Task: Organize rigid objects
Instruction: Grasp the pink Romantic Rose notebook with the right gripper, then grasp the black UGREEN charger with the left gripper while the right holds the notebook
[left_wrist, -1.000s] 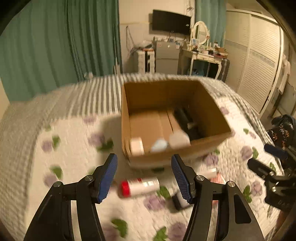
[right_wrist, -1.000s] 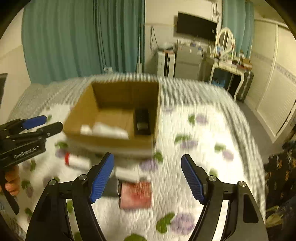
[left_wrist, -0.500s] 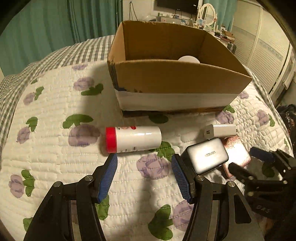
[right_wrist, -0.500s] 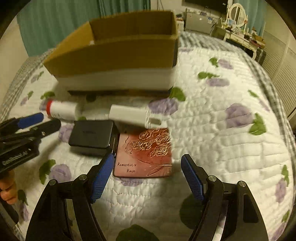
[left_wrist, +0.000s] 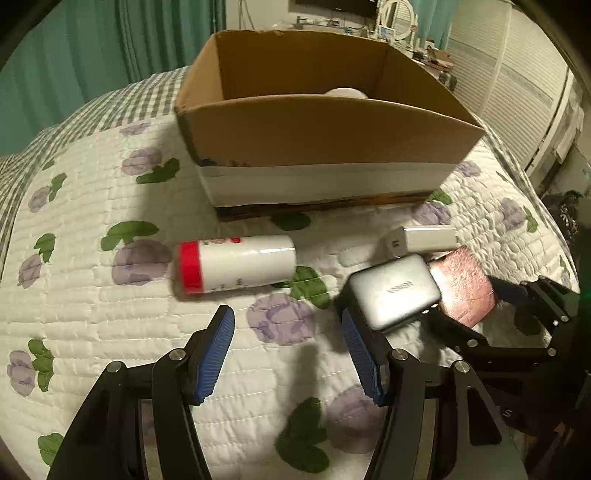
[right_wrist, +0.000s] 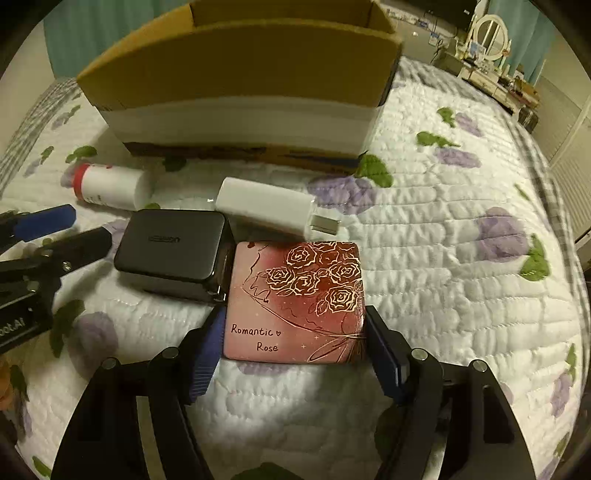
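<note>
A cardboard box (left_wrist: 332, 133) (right_wrist: 236, 70) stands on the quilted bed. In front of it lie a white bottle with a red cap (left_wrist: 236, 264) (right_wrist: 109, 186), a white charger (left_wrist: 421, 240) (right_wrist: 267, 206), a dark charger block (left_wrist: 393, 291) (right_wrist: 171, 251) and a pink "Romantic Rose" case (left_wrist: 463, 291) (right_wrist: 295, 301). My left gripper (left_wrist: 288, 354) is open just short of the bottle, its right finger beside the dark block. My right gripper (right_wrist: 293, 354) is open, with its fingers around the near end of the pink case.
The floral quilt (left_wrist: 92, 295) covers the bed. A white round object (left_wrist: 345, 92) shows inside the box. Teal curtains (left_wrist: 92, 48), a dresser with a mirror (right_wrist: 491, 33) and white closet doors (left_wrist: 517, 74) stand behind. The left gripper (right_wrist: 40, 240) shows in the right wrist view.
Both grippers have dropped low and moved in toward the objects. The right gripper's fingers now straddle the pink case. The left gripper sits nearer the bottle and dark block.
</note>
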